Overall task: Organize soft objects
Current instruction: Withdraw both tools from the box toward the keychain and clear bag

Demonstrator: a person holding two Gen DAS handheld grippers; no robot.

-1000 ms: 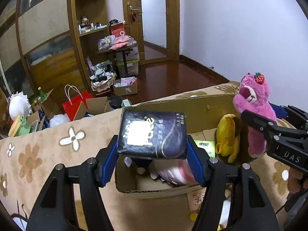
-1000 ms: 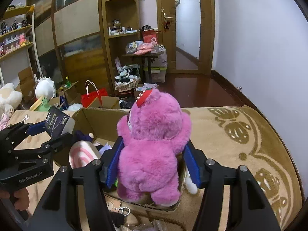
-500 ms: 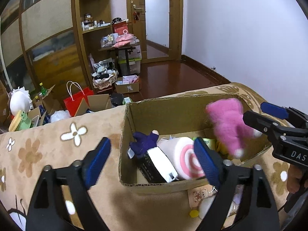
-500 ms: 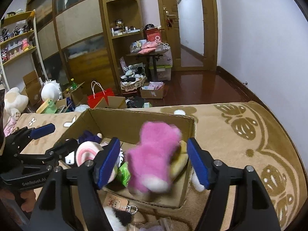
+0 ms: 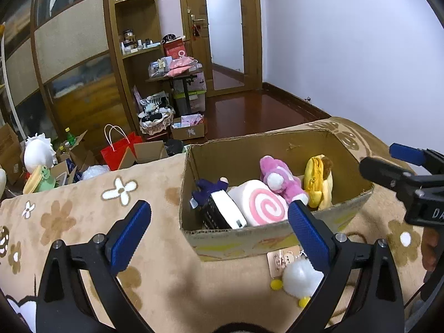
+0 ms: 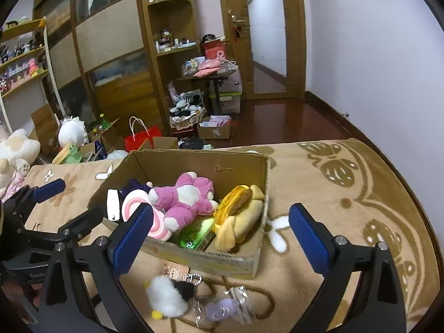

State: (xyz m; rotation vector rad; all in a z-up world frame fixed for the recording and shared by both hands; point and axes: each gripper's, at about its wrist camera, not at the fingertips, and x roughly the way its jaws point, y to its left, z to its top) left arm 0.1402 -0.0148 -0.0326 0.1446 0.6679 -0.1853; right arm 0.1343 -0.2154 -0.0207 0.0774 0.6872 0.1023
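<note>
L gripper [image 5: 219,227], bottom of left-wrist view: jaws opening, nothing betw pads. R gripper [image 6: 220,229], bottom of right-wrist view: jaws also opening, nothing gripped. Cardboard box [image 6: 199,258], centre frame on the tan carpet [image 6: 347,202], top open. Inside, left to right: dark tissue pack [image 5: 222,212], pink swirl roll cushion [image 5: 262,206], pink plush bear [image 6: 184,197] lying on its side, yellow plush [image 6: 240,216], green pack [image 6: 194,236] underneath. White fluffy keychain [image 6: 166,297] lies on carpet just in front of box's near wall. Carpet right of box is bare; far edge drops to wood floor [image 6: 277,122].
</note>
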